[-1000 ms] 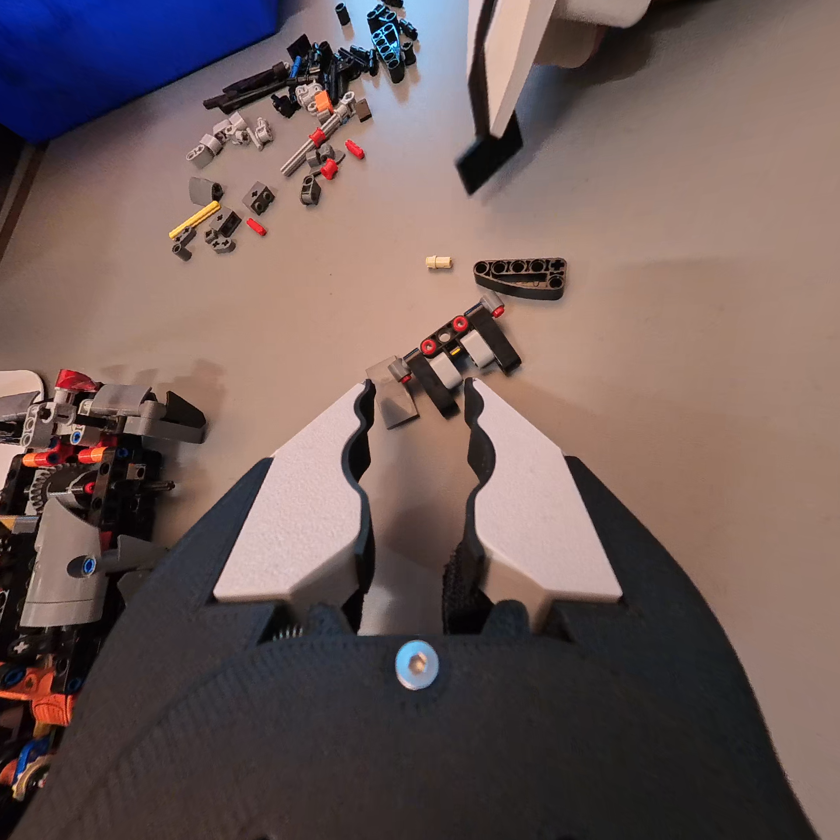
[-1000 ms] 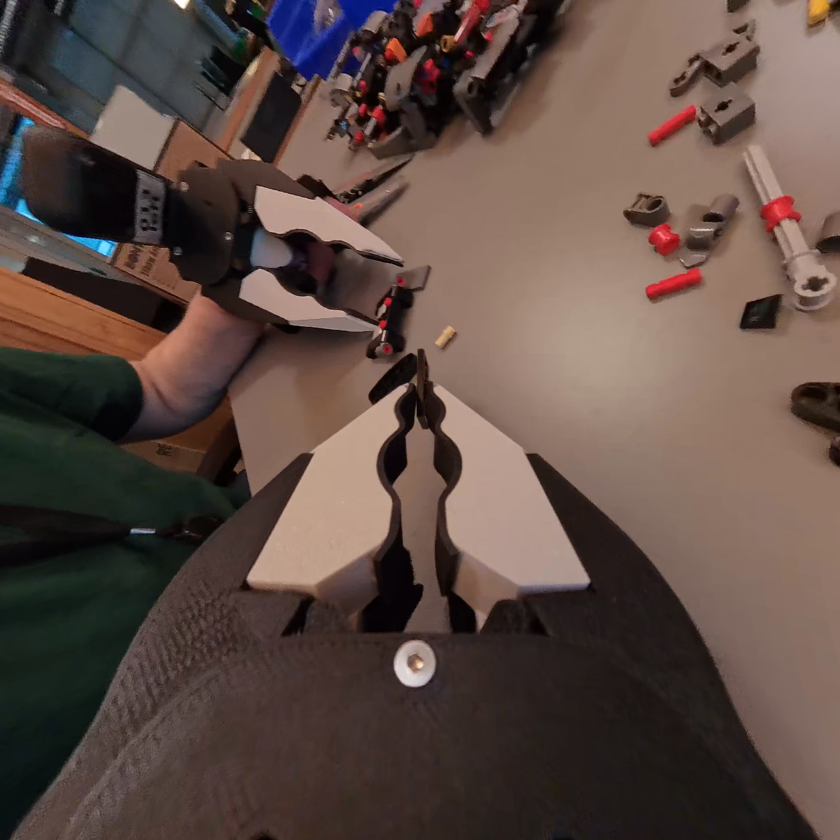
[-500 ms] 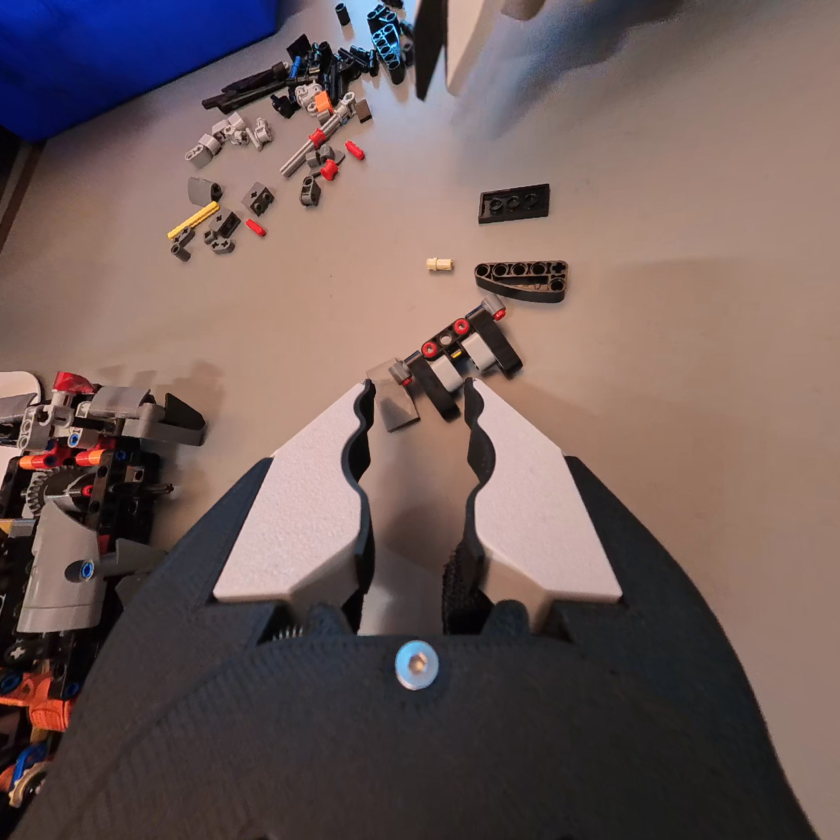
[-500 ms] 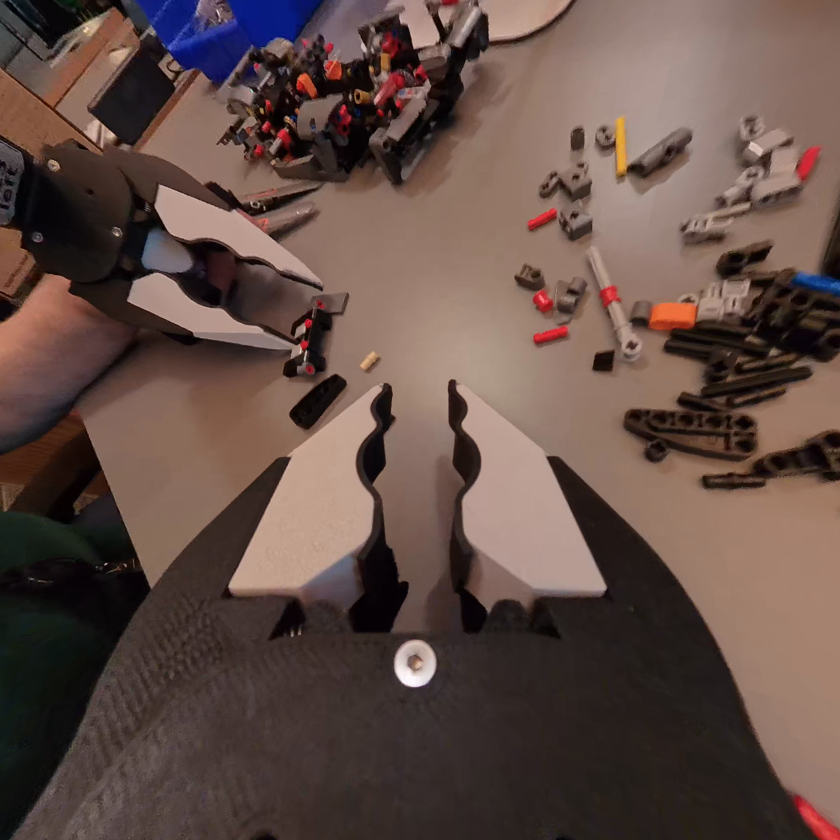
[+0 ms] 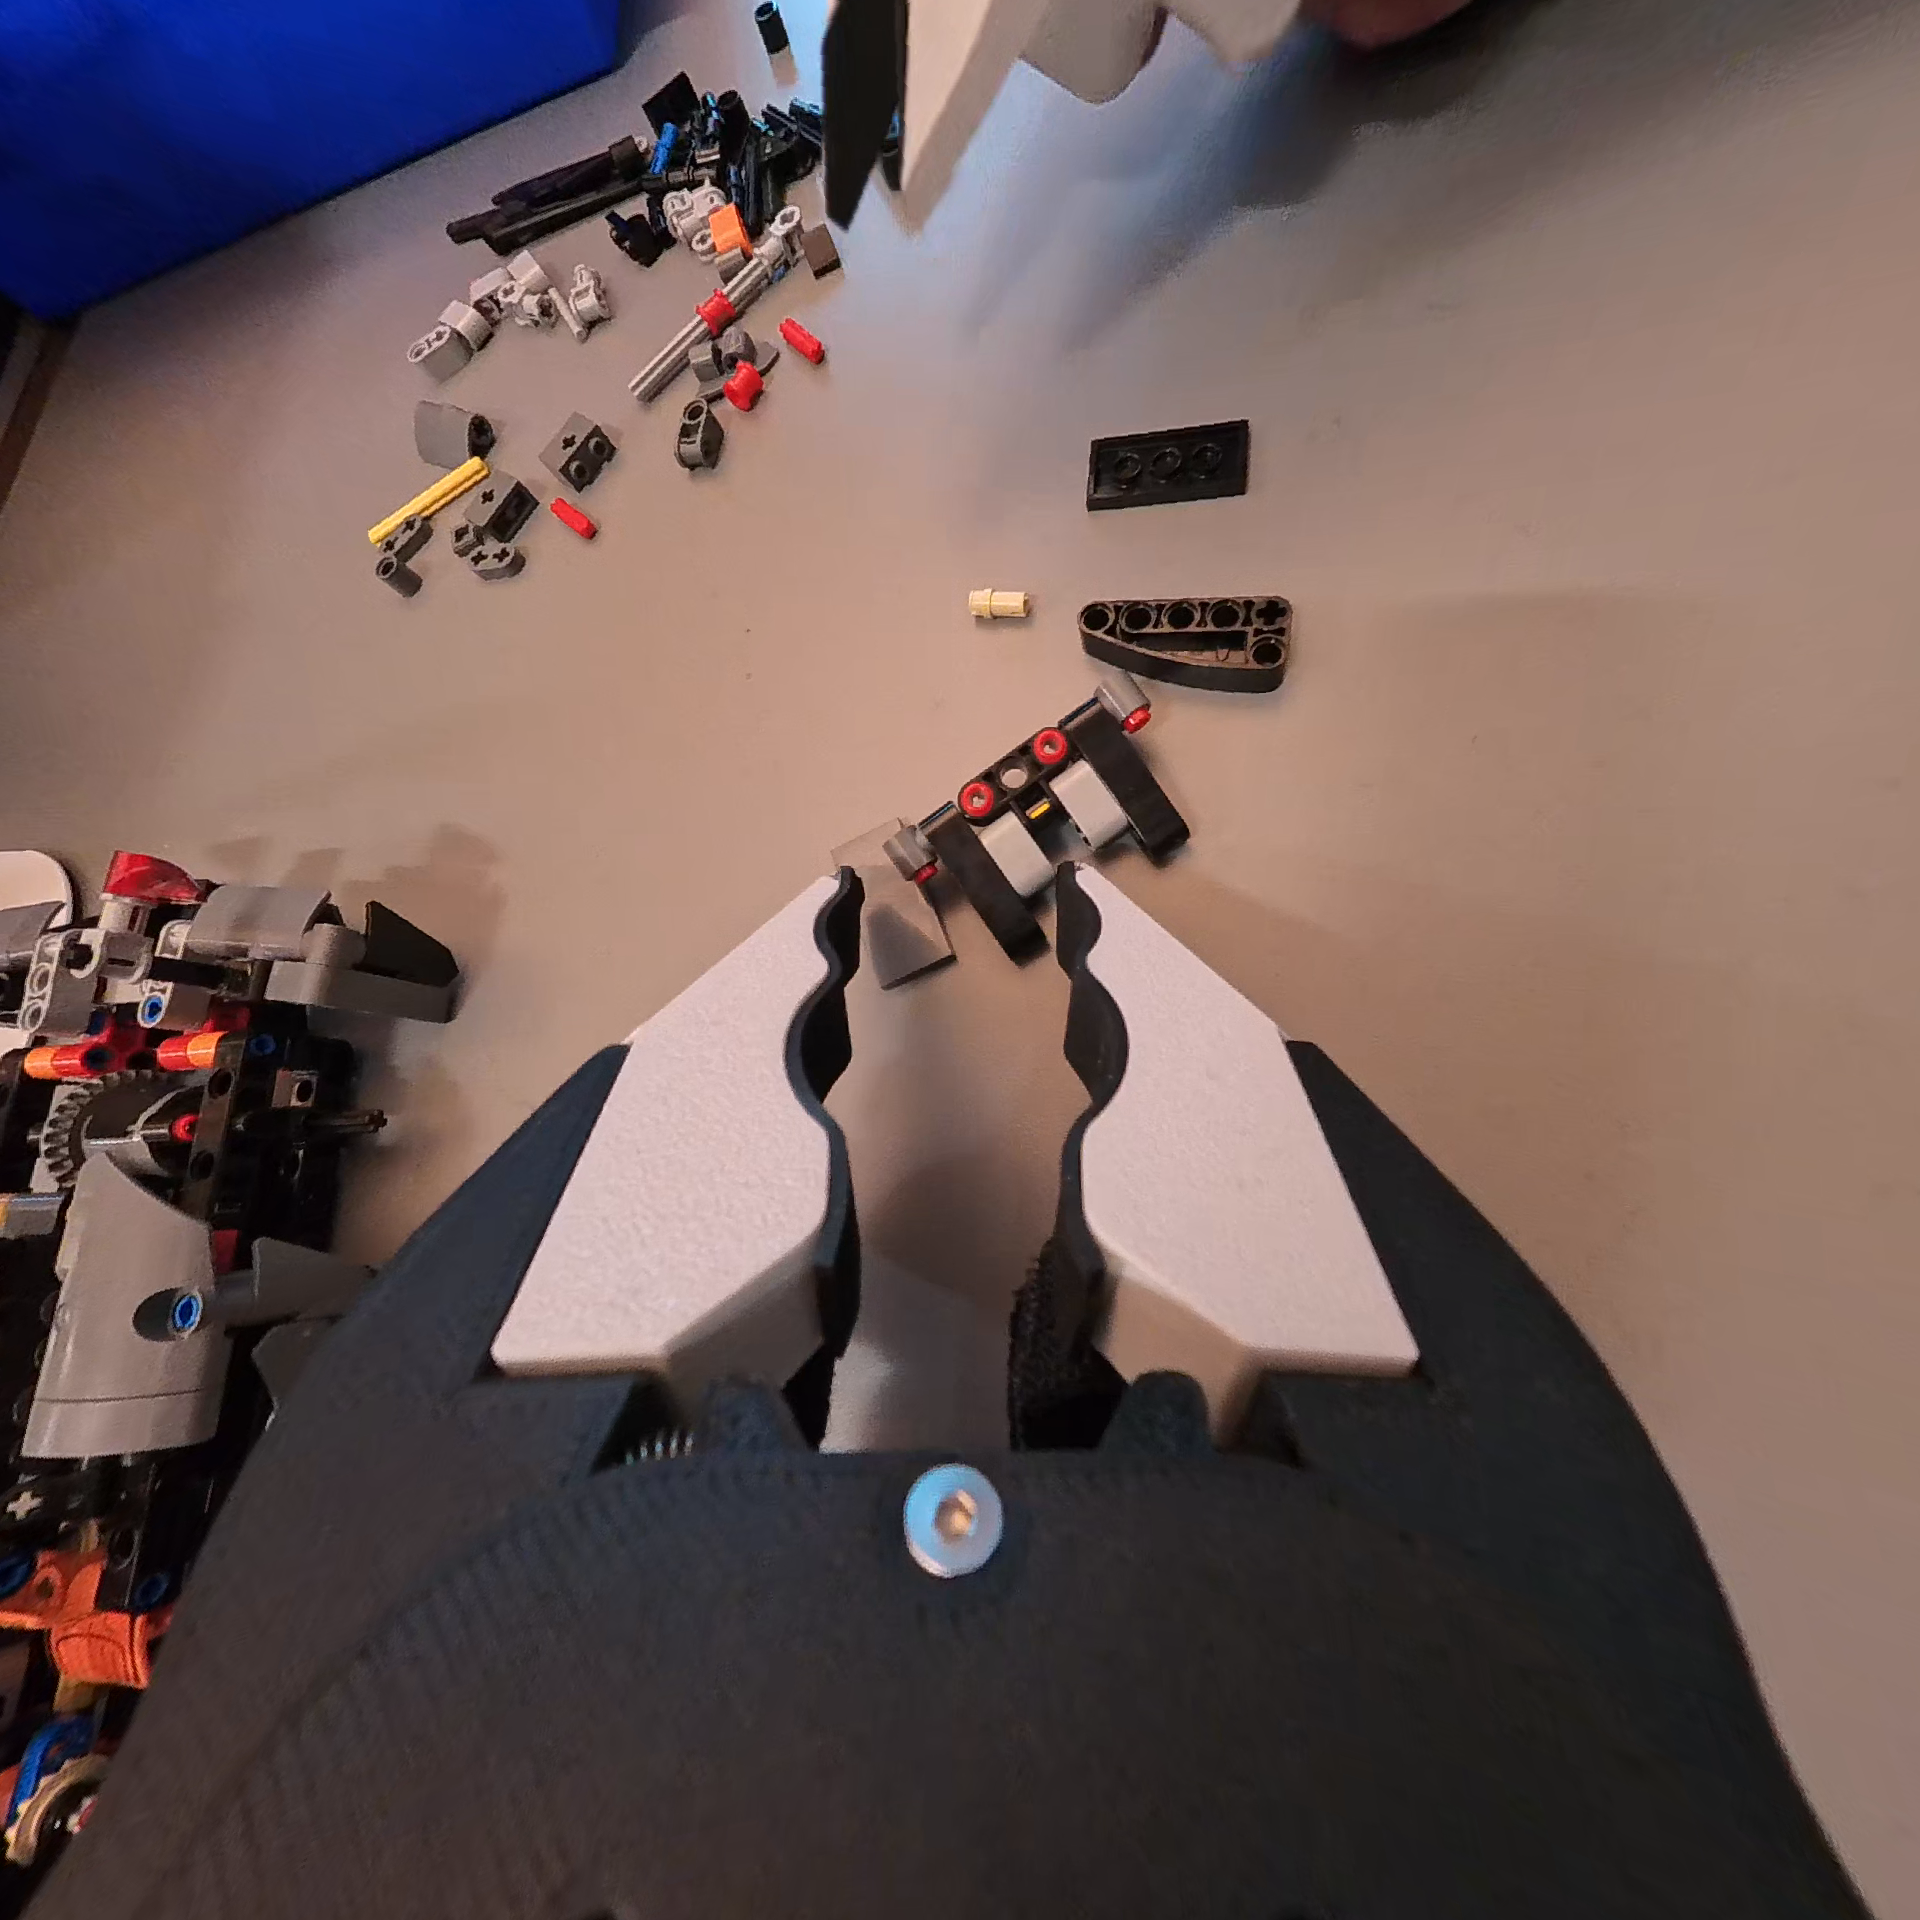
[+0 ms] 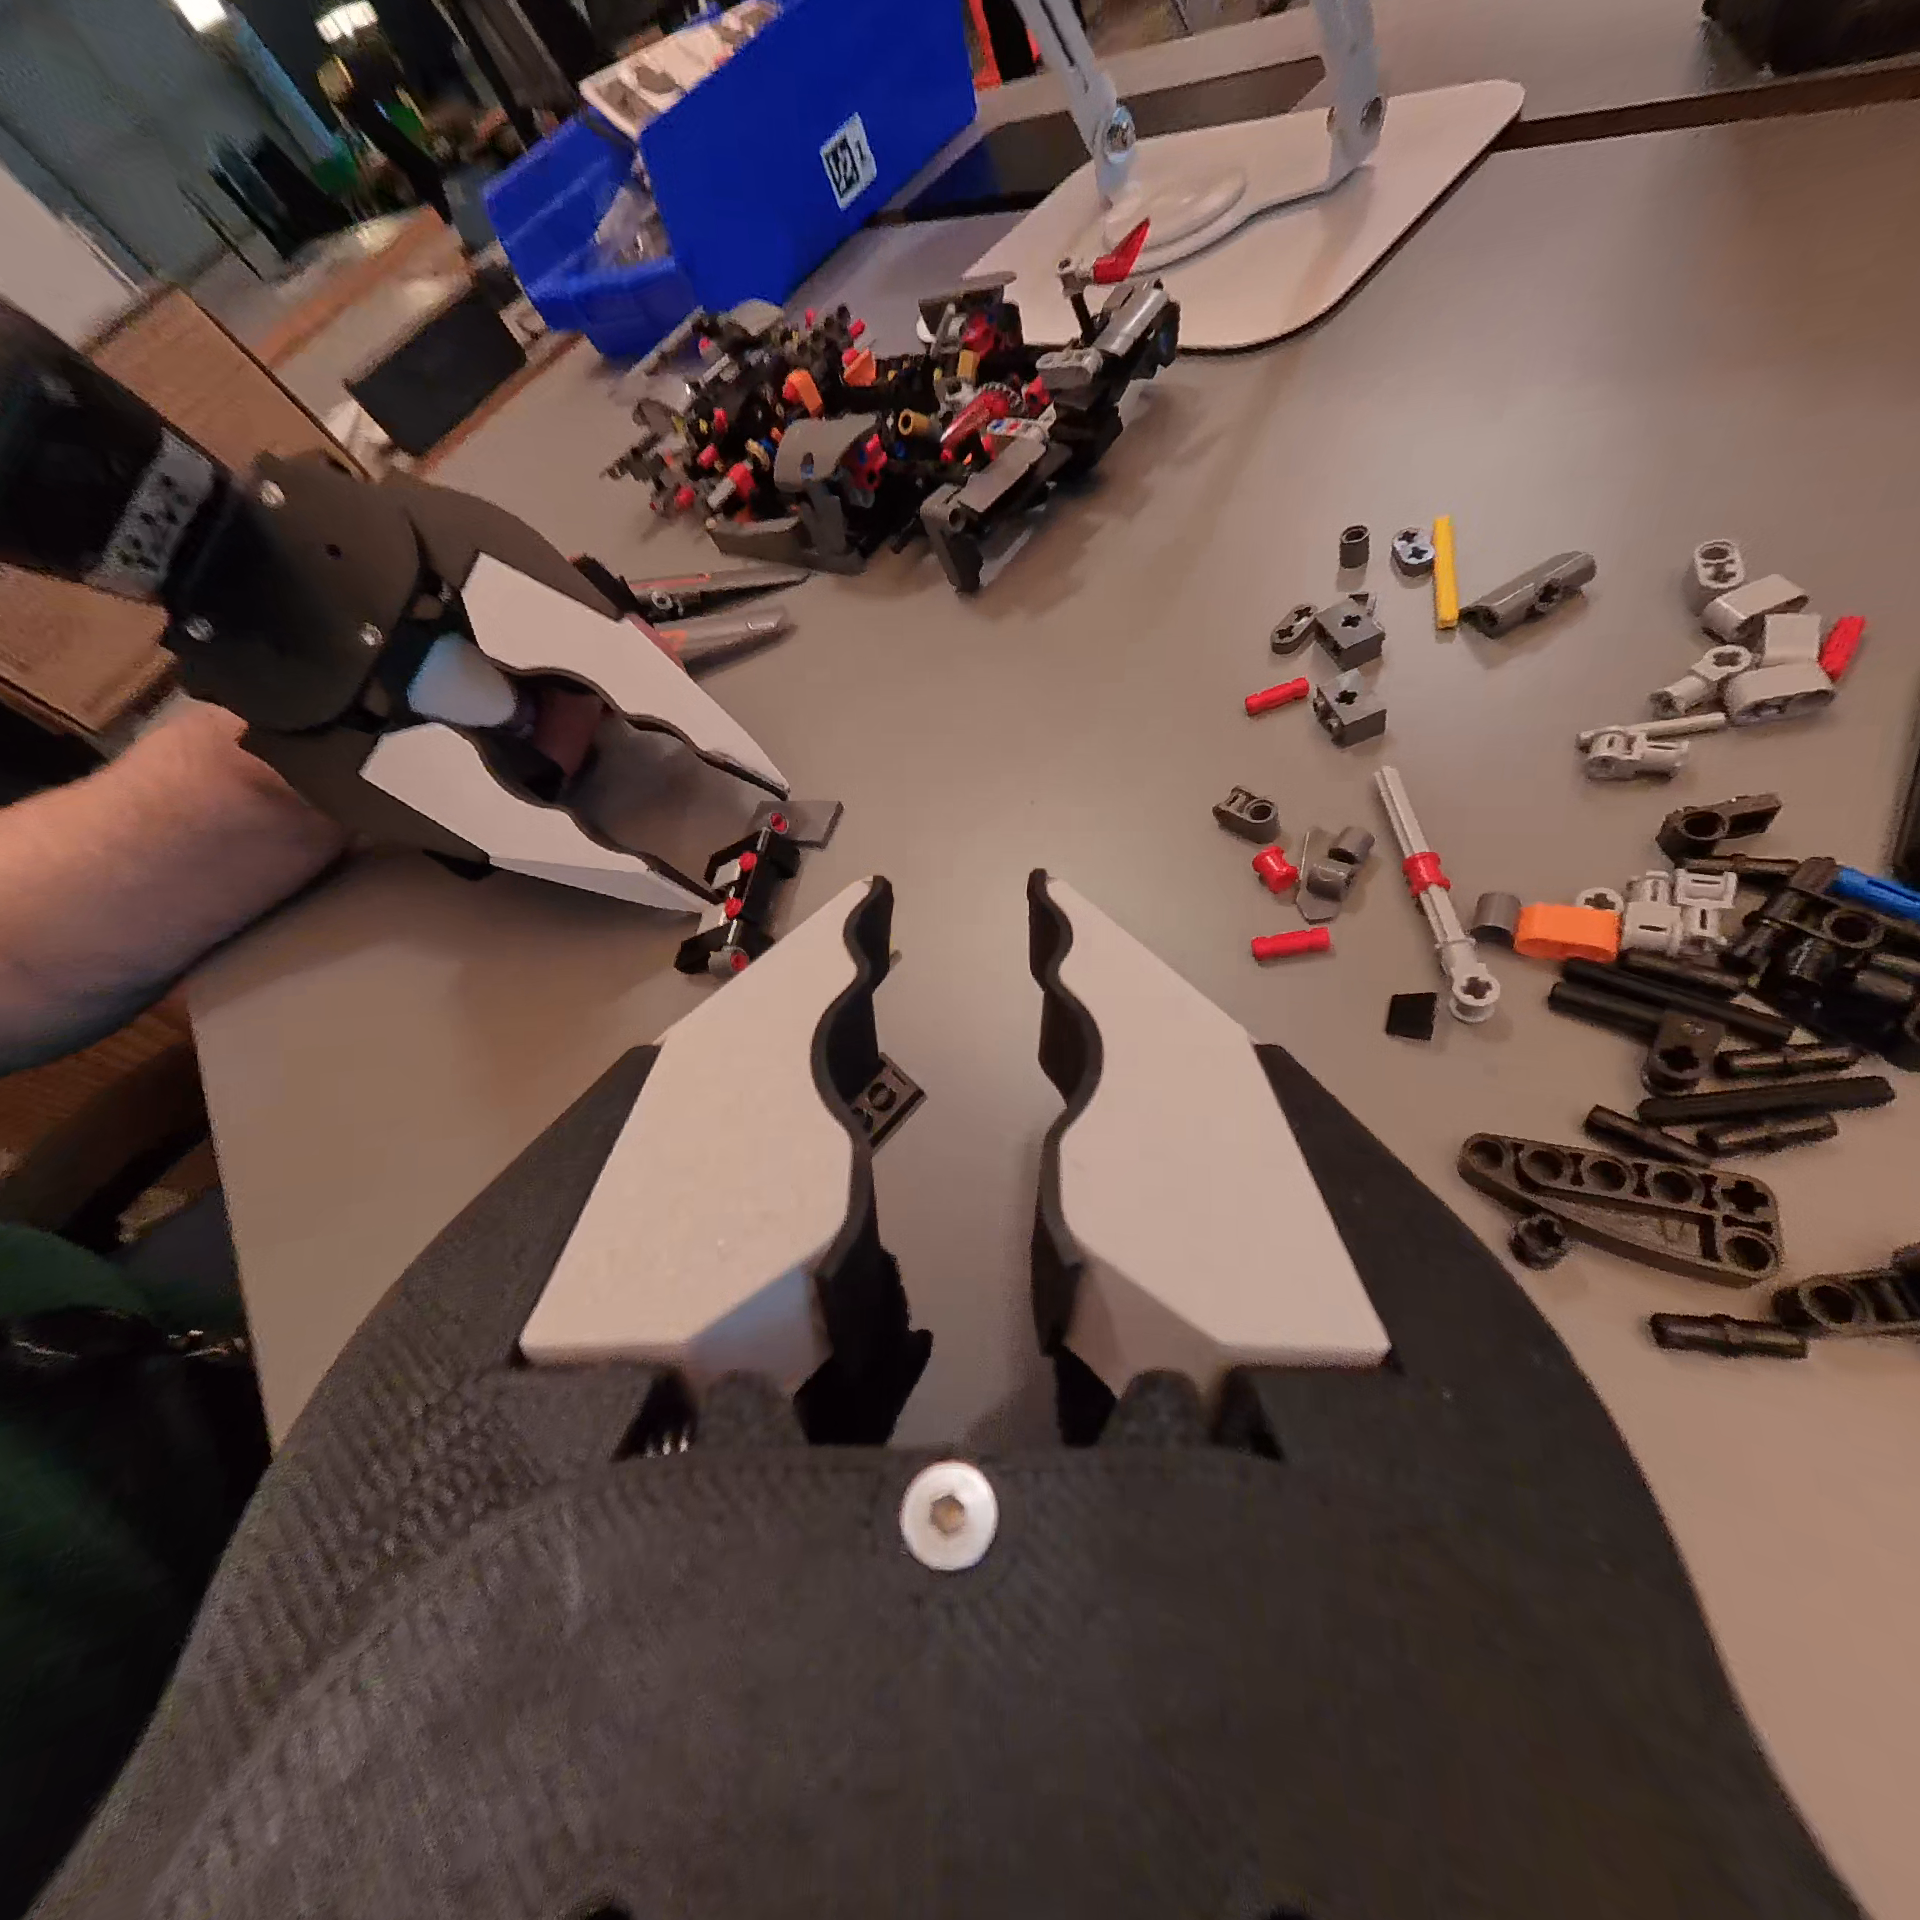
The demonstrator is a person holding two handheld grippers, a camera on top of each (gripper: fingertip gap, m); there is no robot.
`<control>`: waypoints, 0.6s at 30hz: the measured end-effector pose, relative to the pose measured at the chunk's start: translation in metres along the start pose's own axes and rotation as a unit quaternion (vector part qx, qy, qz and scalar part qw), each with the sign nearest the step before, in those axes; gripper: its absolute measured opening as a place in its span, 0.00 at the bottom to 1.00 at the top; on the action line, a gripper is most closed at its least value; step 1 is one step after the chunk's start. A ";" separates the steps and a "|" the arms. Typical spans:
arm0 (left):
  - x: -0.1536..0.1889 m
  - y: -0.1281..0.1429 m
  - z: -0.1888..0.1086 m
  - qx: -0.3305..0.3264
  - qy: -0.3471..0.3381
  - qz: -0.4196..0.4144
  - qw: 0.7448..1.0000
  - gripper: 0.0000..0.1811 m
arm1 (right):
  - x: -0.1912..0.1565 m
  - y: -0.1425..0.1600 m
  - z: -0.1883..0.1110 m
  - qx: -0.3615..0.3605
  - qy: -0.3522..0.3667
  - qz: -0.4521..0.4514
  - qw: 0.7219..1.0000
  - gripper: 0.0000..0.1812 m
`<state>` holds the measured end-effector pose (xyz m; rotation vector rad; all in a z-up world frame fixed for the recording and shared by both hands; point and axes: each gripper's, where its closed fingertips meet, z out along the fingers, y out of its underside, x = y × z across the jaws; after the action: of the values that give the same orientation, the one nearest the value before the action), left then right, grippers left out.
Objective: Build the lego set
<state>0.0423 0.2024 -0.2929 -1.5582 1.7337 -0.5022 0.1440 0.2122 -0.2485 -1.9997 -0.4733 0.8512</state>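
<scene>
The small black-and-grey assembly (image 5: 1049,821) lies on the grey table (image 5: 1558,935), right at the tips of the left gripper (image 5: 961,883), whose jaws are spread and empty. Beyond the assembly lie a curved black beam (image 5: 1190,639), a tan pin (image 5: 1000,604) and a flat black plate (image 5: 1167,464). The right gripper (image 6: 961,883), also spread and empty, hovers above that plate (image 6: 883,1101), apparently heading for the loose pieces (image 6: 1662,987). Fetching the next part seems the step; next comes choosing one and closing on it.

A white label (image 6: 847,158) with writing sits on the blue bin (image 6: 769,177).
</scene>
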 end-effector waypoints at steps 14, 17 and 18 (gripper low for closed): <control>0.000 0.000 0.000 0.000 0.001 0.000 1.000 0.19 | 0.000 -0.007 -0.007 0.031 0.000 0.002 1.000 0.15; 0.000 0.000 0.000 0.000 0.001 0.001 1.000 0.19 | 0.000 -0.009 -0.009 0.038 -0.005 0.009 0.999 0.15; 0.001 0.000 0.000 0.000 0.001 0.001 1.000 0.19 | 0.000 -0.009 -0.009 0.039 -0.008 0.012 0.999 0.16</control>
<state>0.0422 0.2019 -0.2932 -1.5572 1.7368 -0.5029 0.1507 0.2121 -0.2375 -1.9311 -0.4203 0.8875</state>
